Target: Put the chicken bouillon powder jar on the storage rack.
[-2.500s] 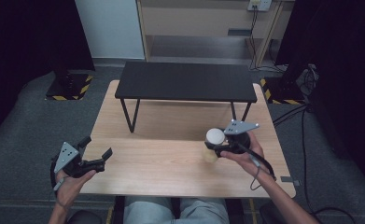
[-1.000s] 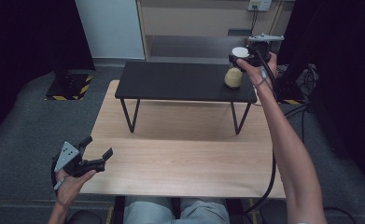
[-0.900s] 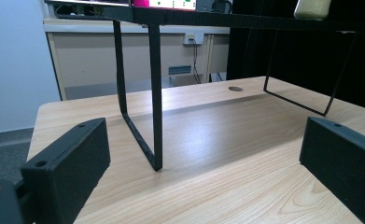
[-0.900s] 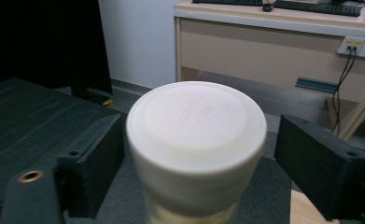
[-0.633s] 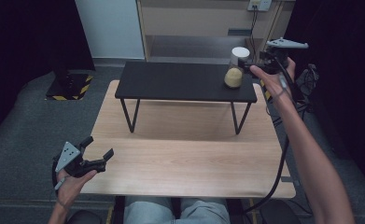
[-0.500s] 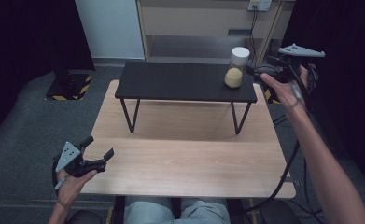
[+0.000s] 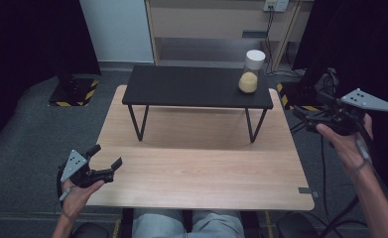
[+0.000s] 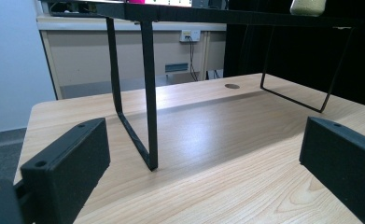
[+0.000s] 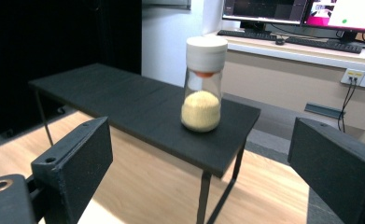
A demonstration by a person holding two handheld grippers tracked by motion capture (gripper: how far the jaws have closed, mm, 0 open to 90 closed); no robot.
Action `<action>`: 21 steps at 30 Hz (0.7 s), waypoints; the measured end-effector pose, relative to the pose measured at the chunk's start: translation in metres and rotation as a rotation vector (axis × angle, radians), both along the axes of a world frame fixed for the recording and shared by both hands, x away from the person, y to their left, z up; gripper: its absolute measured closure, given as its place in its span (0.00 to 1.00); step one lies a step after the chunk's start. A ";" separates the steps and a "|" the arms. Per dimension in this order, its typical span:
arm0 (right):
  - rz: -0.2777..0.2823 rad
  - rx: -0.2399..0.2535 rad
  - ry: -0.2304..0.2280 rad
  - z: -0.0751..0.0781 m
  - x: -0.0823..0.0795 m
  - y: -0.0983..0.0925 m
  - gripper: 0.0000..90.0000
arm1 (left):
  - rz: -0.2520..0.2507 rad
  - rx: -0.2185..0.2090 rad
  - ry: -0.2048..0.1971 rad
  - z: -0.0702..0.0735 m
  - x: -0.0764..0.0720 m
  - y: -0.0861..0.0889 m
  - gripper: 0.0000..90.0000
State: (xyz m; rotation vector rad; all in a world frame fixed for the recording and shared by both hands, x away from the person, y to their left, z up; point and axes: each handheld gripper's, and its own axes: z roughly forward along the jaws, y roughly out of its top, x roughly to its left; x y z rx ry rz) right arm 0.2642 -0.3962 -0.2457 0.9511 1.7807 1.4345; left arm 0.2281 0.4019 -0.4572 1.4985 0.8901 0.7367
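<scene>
**A:** So the jar [image 7: 251,74] is standing upright near the right end of the black shelf [image 7: 191,87], close to that end's edge. Clear glass, round, with a chunky white lid [image 9: 206,52], and the bottom half is packed with something pale yellow and grainy. Can't tell what it is. There's a bit of orange just under the lid in the right gripper view too, too small to make out.

**B:** And nobody's holding it?

**A:** Nope. The right tool [image 7: 314,115] is off past the right end of the shelf, well clear of the jar. Its jaws have just been opening and stand wide, with nothing between them. In its own view the jar sits in the gap between the two blocky matte black jaws but farther off, not touching.

**B:** What about the left one?

**A:** The left tool [image 7: 102,163] is low at the near left corner of the wooden tabletop [image 7: 196,163], jaws spread apart and empty. Its view looks under the shelf: thin black bent-metal legs [image 8: 150,93] and pale wood grain with a shine on it. The jar is cut off at the top edge there, so you get just the grainy bottom.

**B:** Anything else hard to see?

**A:** Both sides of the high view are pretty much black. The right hand [image 7: 348,144] and its grey three-cornered plate stand out against that.
</scene>
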 end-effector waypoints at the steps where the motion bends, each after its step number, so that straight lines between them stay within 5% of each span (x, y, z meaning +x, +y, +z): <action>1: -0.001 0.001 0.001 -0.001 -0.004 -0.002 0.07 | -0.001 0.000 0.001 0.000 0.001 0.000 0.01; 8: -0.012 0.007 -0.015 -0.006 -0.016 -0.004 0.07 | -0.002 -0.006 0.005 -0.001 0.001 0.000 0.01; 21: 0.000 0.014 -0.010 -0.008 -0.014 0.004 0.08 | -0.009 -0.002 0.004 -0.001 0.002 0.000 0.01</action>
